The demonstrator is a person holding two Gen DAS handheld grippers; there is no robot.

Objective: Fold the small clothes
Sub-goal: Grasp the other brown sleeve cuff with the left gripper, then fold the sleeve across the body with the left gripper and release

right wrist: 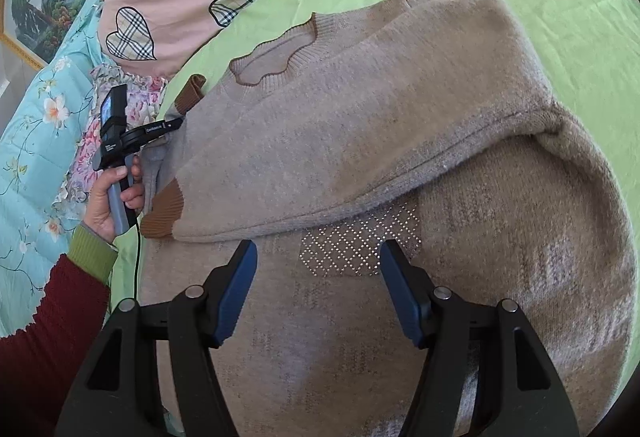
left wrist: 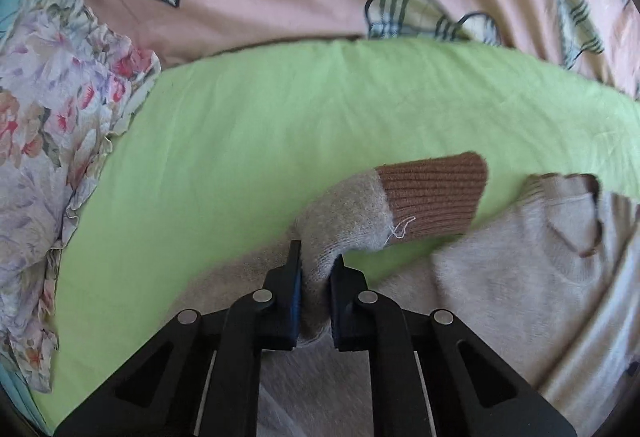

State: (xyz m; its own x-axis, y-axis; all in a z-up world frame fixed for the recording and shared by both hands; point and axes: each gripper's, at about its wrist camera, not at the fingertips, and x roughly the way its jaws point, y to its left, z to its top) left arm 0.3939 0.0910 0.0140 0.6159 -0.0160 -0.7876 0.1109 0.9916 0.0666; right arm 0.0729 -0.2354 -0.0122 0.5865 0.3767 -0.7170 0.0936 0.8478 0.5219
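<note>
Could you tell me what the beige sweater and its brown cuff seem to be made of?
Sweater: apparently soft knitted wool or a blend, matte and fuzzy, with a visible nap. Brown cuff: a tighter ribbed knit with clear ridges. The left gripper pinches the sleeve.

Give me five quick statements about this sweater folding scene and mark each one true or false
1. The left claw is shut on the sleeve of the beige sweater. True.
2. The right claw is gripping the sweater's collar. False: it is open, hovering over the sweater's body near the studded diamond patch, holding nothing.
3. The sleeve's cuff is brown ribbed knit. True.
4. The sweater lies on a blue sheet. False: it lies on a light green sheet.
5. The sweater's collar has a scalloped brown edge. True.
</note>
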